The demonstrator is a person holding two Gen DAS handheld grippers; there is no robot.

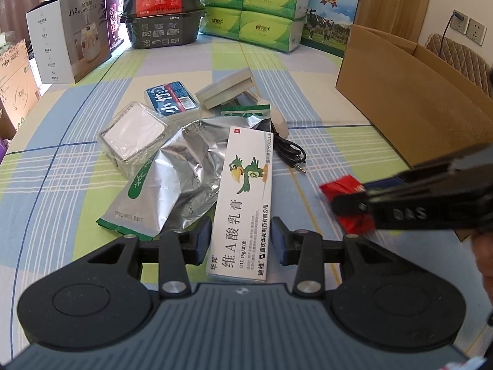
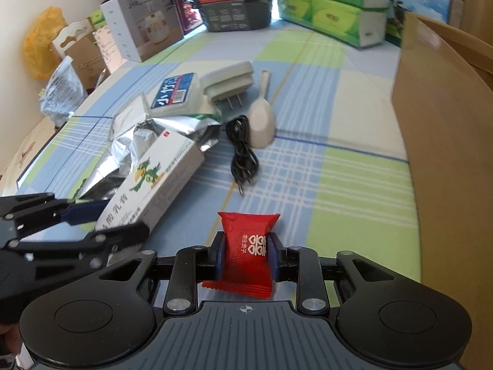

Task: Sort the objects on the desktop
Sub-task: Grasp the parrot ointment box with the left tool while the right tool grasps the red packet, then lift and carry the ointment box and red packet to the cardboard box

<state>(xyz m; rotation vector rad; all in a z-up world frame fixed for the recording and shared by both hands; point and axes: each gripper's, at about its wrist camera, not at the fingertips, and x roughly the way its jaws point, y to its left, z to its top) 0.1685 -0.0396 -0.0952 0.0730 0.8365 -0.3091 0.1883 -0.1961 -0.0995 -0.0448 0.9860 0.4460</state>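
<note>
In the left wrist view my left gripper (image 1: pixel 242 239) is shut on the near end of a white ointment box (image 1: pixel 246 191) printed with a green parrot; its pads press the box's two long sides. The box lies partly on a crumpled silver foil bag (image 1: pixel 172 178). My right gripper (image 2: pixel 245 257) is shut on a red candy packet (image 2: pixel 246 246), held just above the checked tablecloth (image 2: pixel 339 169). From the left wrist view the red candy packet (image 1: pixel 348 200) and the right gripper's fingers (image 1: pixel 354 203) show at the right, blurred.
Behind the foil bag lie a clear plastic case (image 1: pixel 132 135), a blue labelled box (image 1: pixel 172 98), a grey plug adapter (image 1: pixel 228 89), a beige scoop (image 2: pixel 262 123) and a coiled black cable (image 2: pixel 242 151). An open cardboard box (image 1: pixel 416 101) stands right. Product boxes and tissue packs (image 1: pixel 255 6) line the far edge.
</note>
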